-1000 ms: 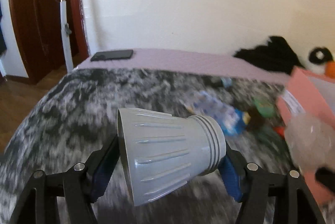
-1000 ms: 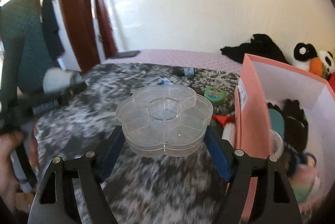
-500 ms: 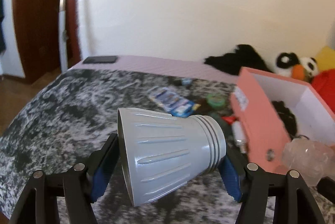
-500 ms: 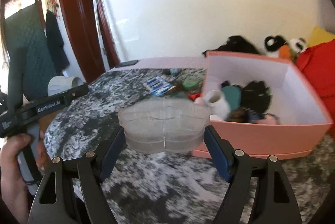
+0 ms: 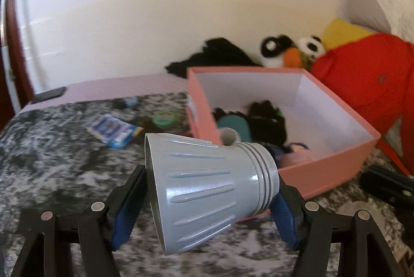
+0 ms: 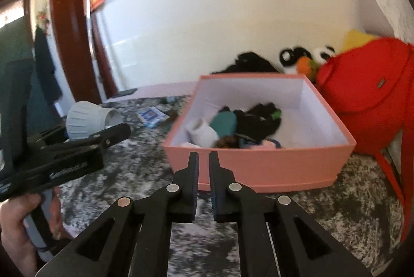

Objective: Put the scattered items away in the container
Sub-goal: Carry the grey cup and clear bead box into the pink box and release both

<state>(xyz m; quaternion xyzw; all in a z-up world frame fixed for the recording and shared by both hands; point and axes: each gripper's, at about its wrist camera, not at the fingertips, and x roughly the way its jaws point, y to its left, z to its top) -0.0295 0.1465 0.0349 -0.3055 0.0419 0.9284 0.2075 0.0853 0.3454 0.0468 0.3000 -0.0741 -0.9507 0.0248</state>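
My left gripper point(image 5: 207, 189) is shut on a grey ribbed cup point(image 5: 207, 194), held on its side above the mottled bed cover, left of the pink box point(image 5: 328, 173). The cup also shows in the right wrist view point(image 6: 90, 119). My right gripper point(image 6: 204, 160) is shut and empty, just in front of the pink box point(image 6: 258, 165). The box holds a white cup point(image 6: 201, 132), a teal item and black things. The clear flower-shaped case is not in view.
A blue packet point(image 5: 113, 129), a green round tin point(image 5: 164, 118) and a small bottle point(image 5: 129, 101) lie on the cover left of the box. A phone point(image 5: 49, 94) lies at the far edge. A red bag point(image 6: 367, 96) and plush toys point(image 6: 302, 57) sit beyond the box.
The clear flower case has left my right gripper, whose fingers have closed. Both grippers have swung right towards the pink box. The left still holds the grey cup.
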